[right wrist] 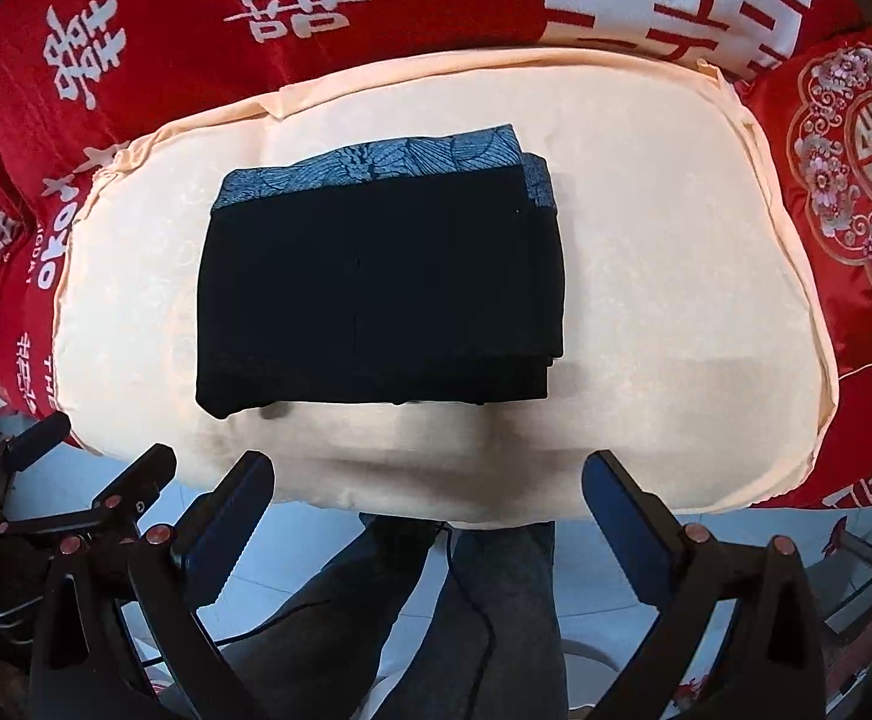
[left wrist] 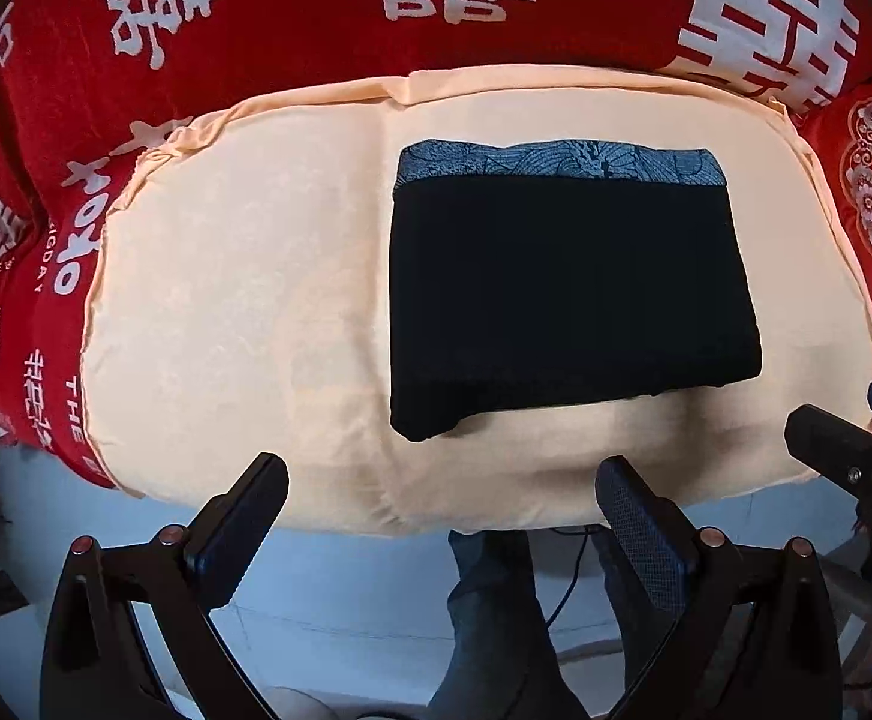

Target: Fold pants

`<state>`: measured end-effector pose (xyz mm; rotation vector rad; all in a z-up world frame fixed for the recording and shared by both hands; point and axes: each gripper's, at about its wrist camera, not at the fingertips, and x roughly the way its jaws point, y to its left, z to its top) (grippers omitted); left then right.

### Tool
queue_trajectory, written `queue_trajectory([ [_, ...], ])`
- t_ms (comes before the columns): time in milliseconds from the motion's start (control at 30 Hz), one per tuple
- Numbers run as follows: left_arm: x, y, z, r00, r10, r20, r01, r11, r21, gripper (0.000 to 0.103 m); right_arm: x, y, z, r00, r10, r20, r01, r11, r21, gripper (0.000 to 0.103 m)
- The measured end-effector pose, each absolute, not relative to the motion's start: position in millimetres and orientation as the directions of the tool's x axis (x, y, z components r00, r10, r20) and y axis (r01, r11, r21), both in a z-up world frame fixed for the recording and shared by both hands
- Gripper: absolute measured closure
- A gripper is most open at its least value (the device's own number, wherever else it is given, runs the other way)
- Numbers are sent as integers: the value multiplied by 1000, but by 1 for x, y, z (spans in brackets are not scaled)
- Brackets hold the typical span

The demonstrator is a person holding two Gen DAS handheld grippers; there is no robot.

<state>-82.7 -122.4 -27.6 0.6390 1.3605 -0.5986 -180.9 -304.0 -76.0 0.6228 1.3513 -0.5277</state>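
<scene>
Lying flat as a compact folded rectangle, the black pants (left wrist: pixel 568 300) rest on a cream cloth (left wrist: pixel 244 312) spread over a red bedspread (left wrist: pixel 292 30) printed with white characters. A blue patterned waistband (left wrist: pixel 556 163) runs along the far edge of the pants, and stacked layers show at the near edge and on the right side in the right wrist view. The left gripper (left wrist: pixel 442 504) hangs over the near edge of the cream cloth with its fingers (left wrist: pixel 244 516) spread wide apart, holding nothing and well short of the pants. The right gripper (right wrist: pixel 430 498) sits likewise at the near edge, its fingers (right wrist: pixel 622 510) wide apart and empty, clear of the pants. Each gripper shows at the side of the other's view. Below the cloth's edge are the person's legs (right wrist: pixel 496 612) in grey trousers, a thin black cable (right wrist: pixel 466 594) and a pale floor (left wrist: pixel 340 588).
</scene>
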Motion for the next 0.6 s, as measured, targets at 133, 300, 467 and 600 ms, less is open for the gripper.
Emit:
queue_trajectory([
  [133,-84,-123,-23,125,-32,-992,718,693,68,0,-179,-300,-71,150,-4,-989,668,738,98,1],
  [300,-87,-127,-19,126,-42,-991,728,682,64,0,-178,-299,-67,147,-16,-989,667,740,87,0],
  [467,-88,-129,-17,132,-43,-990,734,675,69,0,-177,-299,-65,145,-21,-989,671,737,83,0],
  [600,-88,-130,-15,136,-44,-990,735,674,71,0,-176,-299,-65,145,-24,-989,671,737,81,1],
])
